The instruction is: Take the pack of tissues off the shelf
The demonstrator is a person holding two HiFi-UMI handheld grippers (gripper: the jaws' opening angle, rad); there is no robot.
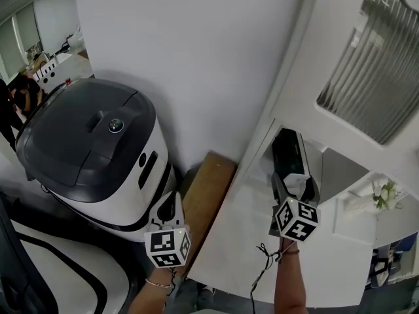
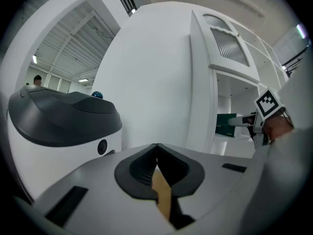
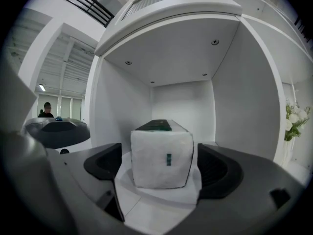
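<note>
- Grippers, nearest my head camera: left gripper (image 1: 174,198) sits low beside the dark-lidded white machine (image 1: 91,142) and brown board (image 1: 208,191), parked clear of the work, I judge. Right gripper (image 1: 296,183) is at the mouth of the shelf (image 1: 344,165), with the pack of tissues (image 1: 288,150) lying on it just ahead.
- Left gripper view: jaws together, nothing held; my idle tool.
- Right gripper view: jaws spread wide, pack of tissues (image 3: 161,151) between the pads with a gap on either side, not clamped. I read this as set to straddle it before closing.
- Surface: smooth white shelf floor.
- Room: white cabinet, louvred panel (image 1: 373,64) above, white flowers (image 3: 293,124) alongside.
</note>
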